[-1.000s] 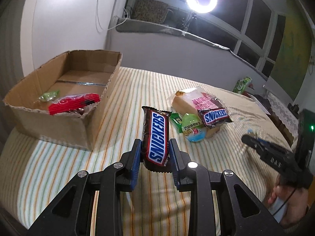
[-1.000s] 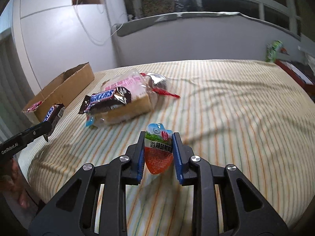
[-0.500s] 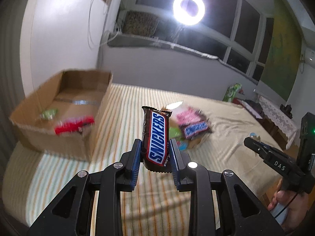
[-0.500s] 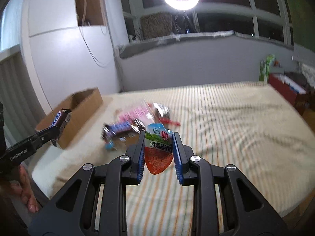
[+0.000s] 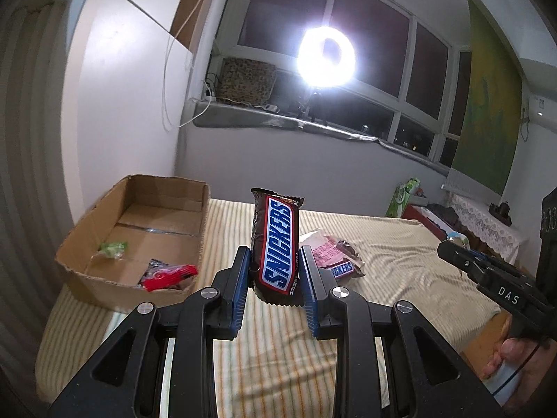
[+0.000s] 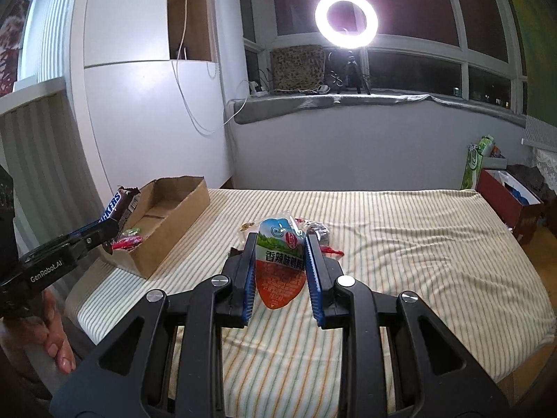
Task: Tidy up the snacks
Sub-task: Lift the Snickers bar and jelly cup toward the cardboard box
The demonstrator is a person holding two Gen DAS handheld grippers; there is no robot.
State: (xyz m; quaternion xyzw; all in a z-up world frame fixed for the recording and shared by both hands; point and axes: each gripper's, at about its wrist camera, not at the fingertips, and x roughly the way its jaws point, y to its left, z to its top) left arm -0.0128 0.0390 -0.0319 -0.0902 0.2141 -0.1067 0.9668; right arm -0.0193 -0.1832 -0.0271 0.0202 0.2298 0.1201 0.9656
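My left gripper [image 5: 275, 278] is shut on a Snickers bar [image 5: 276, 244], held upright above the striped bed. It also shows in the right wrist view [image 6: 118, 209]. My right gripper [image 6: 280, 271] is shut on a red and green snack pouch [image 6: 280, 264]. An open cardboard box [image 5: 139, 230] sits at the bed's left, holding a red packet [image 5: 170, 275] and a green sweet [image 5: 113, 248]. A pile of snacks [image 5: 334, 257] with a second Snickers lies mid-bed, partly hidden behind both grippers.
The striped bed [image 6: 417, 261] fills the lower part of both views. A white wall and radiator lie left of the box. A ring light [image 6: 346, 19] stands on the window sill. A red box [image 6: 508, 202] and green bag [image 6: 477, 163] sit right of the bed.
Both grippers have risen and pulled back from the bed with their snacks still held. The box and the pile look farther away and lower in view.
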